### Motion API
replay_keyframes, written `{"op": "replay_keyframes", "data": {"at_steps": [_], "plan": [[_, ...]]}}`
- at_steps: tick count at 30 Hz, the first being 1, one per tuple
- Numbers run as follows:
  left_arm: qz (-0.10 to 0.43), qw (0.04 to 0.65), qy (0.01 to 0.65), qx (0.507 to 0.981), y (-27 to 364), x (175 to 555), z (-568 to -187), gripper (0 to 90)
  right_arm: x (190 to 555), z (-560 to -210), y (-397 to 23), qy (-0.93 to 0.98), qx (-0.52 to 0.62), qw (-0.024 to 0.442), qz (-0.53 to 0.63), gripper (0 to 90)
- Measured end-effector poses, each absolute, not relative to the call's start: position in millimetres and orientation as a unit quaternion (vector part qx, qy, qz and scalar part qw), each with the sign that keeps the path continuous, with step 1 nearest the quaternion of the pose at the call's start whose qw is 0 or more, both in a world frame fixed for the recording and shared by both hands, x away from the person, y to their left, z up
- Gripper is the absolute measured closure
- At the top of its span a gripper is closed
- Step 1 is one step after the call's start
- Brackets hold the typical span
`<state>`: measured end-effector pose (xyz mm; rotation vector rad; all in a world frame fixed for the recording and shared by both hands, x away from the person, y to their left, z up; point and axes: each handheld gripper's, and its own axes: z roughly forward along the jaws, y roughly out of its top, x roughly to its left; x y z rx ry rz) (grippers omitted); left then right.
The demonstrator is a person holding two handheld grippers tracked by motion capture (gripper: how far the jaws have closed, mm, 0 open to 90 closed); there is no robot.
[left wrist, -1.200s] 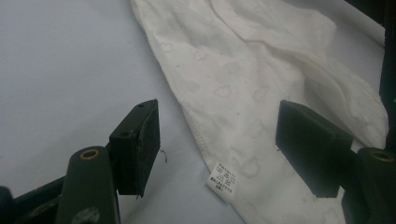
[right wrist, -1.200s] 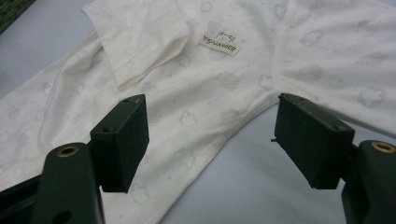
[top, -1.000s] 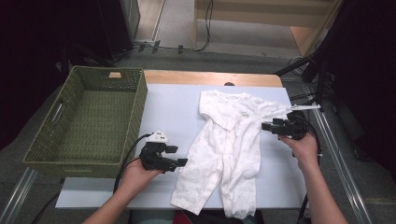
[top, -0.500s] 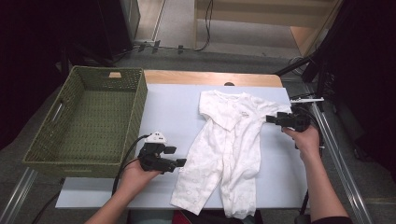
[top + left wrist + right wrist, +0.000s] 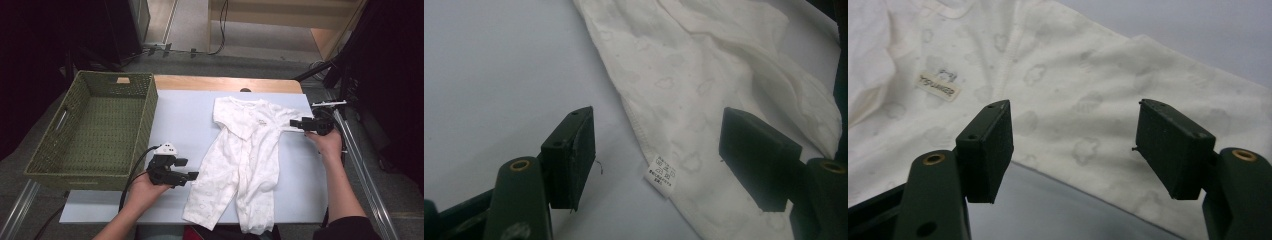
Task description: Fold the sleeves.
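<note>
Between two open grippers, a white baby romper lies flat on the table.
Its length runs crosswise to both; right gripper, jaws just narrowing around nothing, nearly touches a sleeve; left gripper waits beside a leg.

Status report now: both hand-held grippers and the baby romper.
Left hand-held gripper open at a romper leg, no grip. Right hand-held gripper open at the sleeve, jaws just been closing, fabric between them. Romper flat on the table. Nothing in the way.
</note>
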<state>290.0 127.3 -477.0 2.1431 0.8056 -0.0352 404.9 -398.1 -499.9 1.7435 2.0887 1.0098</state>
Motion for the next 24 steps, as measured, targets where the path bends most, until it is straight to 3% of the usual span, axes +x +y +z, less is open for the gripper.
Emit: {"op": "replay_keyframes", "data": {"at_steps": [12,18,21,24], "plan": [[-0.017,0.415,0.319,0.852,127.8,291.2,-477.6,29.1,409.1,-513.4,-398.4,0.709,0.619,0.139,0.307,38.6],[-0.020,0.406,0.319,0.856,127.5,291.1,-480.1,29.1,404.2,-516.5,-394.6,0.716,0.609,0.183,0.286,53.8],[-0.021,0.404,0.318,0.857,127.8,291.7,-481.2,29.1,402.9,-517.2,-392.8,0.717,0.608,0.194,0.280,57.2],[-0.020,0.402,0.320,0.857,127.4,292.0,-481.8,29.1,400.9,-518.3,-391.7,0.712,0.611,0.200,0.282,68.4]]}}
